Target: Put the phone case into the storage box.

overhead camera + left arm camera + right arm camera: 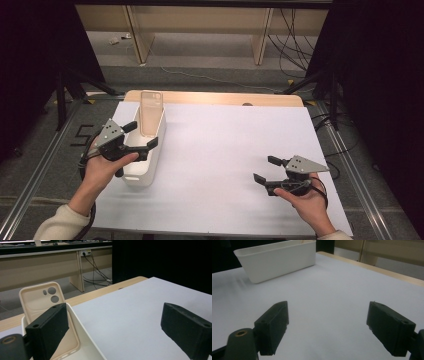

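A translucent beige phone case (151, 113), smooth and rounded at the corners with round camera cut-outs, is standing tilted inside a long white plastic bin (150, 159) and leaning against the bin's far end wall. The bin, glossy with walls that flare upward, is sitting on the left part of the matte white surface (225, 150), which has a pale wooden edge along its far side. The left claw (141, 134) is hovering over the bin just beside the case, its blocky black jaws spread wide and gripping nothing. The right claw (265, 169) is hanging over the bare surface, well apart from the bin, jaws likewise spread and empty. Beyond the surface, cables (292, 45) are trailing across the floor between wooden desk legs.
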A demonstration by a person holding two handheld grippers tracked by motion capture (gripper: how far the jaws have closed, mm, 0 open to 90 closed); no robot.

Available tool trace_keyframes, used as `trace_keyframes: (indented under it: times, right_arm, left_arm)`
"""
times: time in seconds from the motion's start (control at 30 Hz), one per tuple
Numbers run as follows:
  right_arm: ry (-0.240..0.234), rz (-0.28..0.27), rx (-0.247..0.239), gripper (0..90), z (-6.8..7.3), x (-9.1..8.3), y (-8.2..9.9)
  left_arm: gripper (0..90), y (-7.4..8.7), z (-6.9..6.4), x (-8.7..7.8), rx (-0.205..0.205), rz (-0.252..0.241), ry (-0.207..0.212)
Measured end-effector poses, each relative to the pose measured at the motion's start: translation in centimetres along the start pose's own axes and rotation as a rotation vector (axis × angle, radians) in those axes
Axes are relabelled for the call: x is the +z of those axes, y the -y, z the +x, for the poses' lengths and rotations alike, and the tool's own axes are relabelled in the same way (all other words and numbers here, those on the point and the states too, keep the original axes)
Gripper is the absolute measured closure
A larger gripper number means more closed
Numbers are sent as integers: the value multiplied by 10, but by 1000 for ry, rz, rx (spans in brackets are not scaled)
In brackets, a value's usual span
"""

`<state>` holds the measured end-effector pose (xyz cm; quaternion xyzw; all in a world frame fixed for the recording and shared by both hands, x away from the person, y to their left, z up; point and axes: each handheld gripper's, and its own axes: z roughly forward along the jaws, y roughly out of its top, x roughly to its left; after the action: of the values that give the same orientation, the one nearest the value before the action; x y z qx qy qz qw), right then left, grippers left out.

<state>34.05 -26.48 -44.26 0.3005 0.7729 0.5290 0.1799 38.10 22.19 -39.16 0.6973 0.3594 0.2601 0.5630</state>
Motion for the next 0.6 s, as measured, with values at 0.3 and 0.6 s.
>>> trace_keyframes:
  times: [0.3, 0.6]
  right_arm:
    - [-1, -3, -17, 191, -1, 0, 0]
    - [3, -3, -17, 191, -1, 0, 0]
  left_arm:
    - [72, 8, -12, 0, 11, 11, 28]
    - [72, 13, -18, 0, 29, 19, 53]
